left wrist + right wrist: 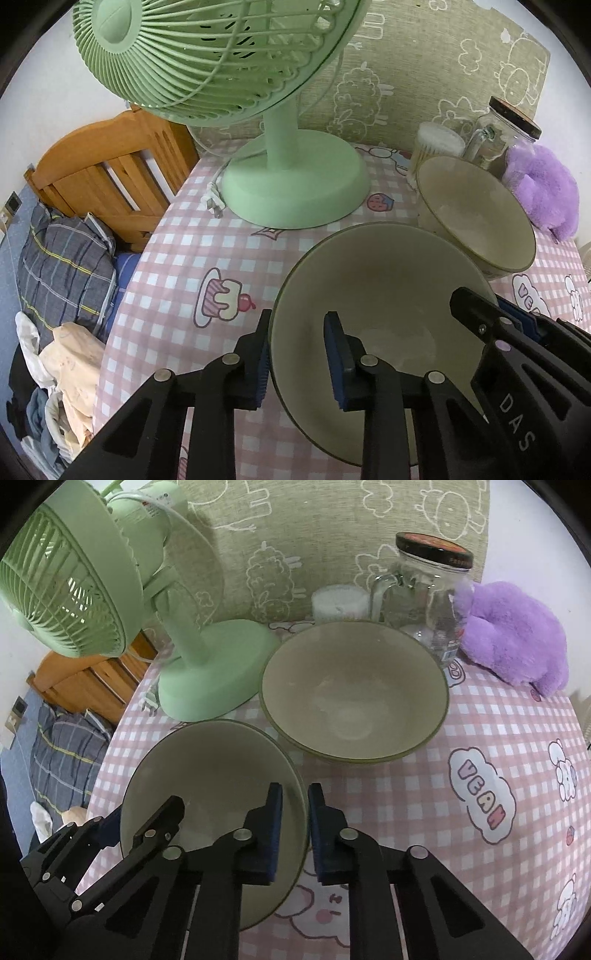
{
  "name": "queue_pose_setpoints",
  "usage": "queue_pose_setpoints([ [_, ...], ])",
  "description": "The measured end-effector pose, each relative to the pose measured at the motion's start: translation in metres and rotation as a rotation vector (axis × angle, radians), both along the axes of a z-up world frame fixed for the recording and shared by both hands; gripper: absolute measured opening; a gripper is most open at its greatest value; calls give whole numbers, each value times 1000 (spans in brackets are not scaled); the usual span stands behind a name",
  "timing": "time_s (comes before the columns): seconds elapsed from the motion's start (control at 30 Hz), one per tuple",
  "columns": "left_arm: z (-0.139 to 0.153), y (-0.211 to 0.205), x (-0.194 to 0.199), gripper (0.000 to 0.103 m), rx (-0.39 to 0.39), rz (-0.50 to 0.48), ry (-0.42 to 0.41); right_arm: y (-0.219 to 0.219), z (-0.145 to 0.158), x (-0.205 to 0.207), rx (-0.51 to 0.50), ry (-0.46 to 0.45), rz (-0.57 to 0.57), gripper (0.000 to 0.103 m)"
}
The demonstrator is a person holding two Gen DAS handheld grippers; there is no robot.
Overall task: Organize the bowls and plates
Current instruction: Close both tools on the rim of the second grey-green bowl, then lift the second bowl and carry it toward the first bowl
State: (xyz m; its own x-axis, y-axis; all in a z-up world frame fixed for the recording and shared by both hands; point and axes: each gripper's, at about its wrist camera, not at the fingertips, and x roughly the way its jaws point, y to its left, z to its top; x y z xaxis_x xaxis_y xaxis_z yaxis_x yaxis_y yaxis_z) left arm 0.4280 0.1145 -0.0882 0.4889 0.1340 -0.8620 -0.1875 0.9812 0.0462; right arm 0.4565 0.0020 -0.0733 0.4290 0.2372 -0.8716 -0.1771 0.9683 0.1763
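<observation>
Near bowl rim — both grippers' fingers clamped.

left black two-finger gripper with blue pads angled steeply down, jaws straddling the near bowl's left rim, clamped. right black two-finger gripper with blue pads angled alike, pinching the same bowl's right rim.

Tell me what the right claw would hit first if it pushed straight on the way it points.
The right claw is shut on the near bowl at its right rim. Straight ahead, it would probably meet the second bowl next, just beyond; the glass jar stands farther back. Depth is uncertain.
</observation>
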Motion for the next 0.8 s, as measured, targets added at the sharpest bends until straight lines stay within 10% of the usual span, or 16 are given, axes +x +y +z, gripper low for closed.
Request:
queue_pose_setpoints([
  [0.8, 34, -22, -67, 17, -10, -59, -4, -18, 38, -67, -73, -17, -52, 17],
])
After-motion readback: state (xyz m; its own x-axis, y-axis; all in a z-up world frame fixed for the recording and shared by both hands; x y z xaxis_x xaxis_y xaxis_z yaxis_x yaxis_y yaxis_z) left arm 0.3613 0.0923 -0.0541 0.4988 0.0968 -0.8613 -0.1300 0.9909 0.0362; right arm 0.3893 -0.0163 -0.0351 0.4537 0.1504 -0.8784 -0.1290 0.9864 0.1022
